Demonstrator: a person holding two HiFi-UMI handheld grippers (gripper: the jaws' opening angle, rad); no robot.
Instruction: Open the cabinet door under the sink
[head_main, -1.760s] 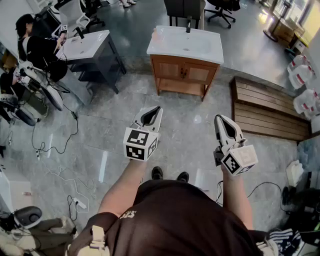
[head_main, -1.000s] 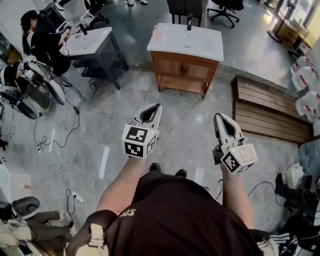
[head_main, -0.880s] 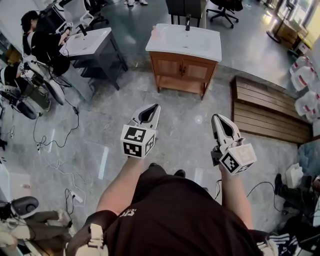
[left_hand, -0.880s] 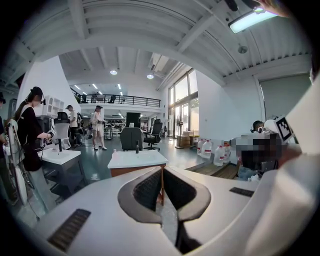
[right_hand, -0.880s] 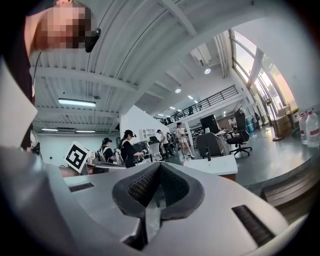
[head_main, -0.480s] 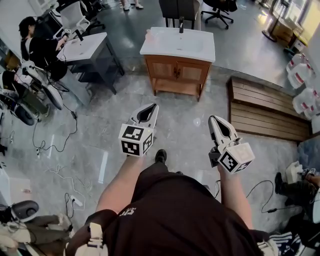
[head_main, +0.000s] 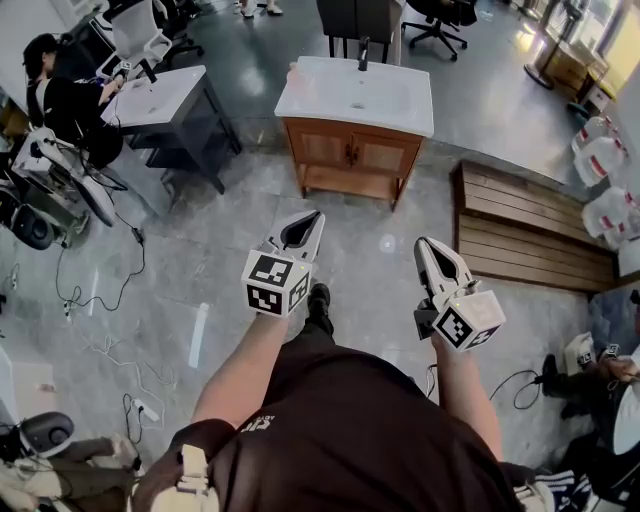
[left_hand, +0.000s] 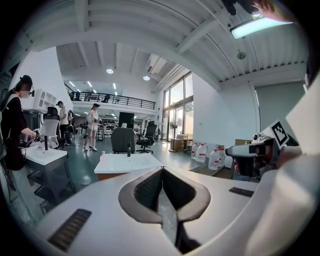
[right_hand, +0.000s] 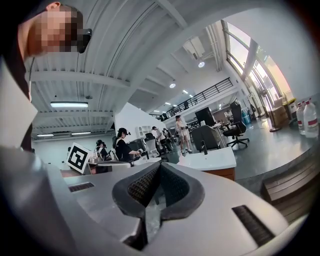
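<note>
Left gripper (head_main: 311, 219) and right gripper (head_main: 427, 249): jaws of each pressed together, nothing between them, held out over the grey floor (head_main: 200, 260), tips toward the cabinet (head_main: 352, 160).

Cabinet well ahead of both grippers, at upper centre of the head view. Warm brown wood on short legs, open shelf along the bottom. Two doors (head_main: 325, 150) side by side, both shut, small dark knobs at the meeting edge. White sink (head_main: 305, 100) on top, overhanging slightly, dark faucet (head_main: 363, 52) at the rear.

Knob shape too small to tell. In the left gripper view, doors hidden behind the jaws, only the sink and a strip of wood showing. In the right gripper view, likewise only the sink and a sliver of wood beside the jaws.
</note>
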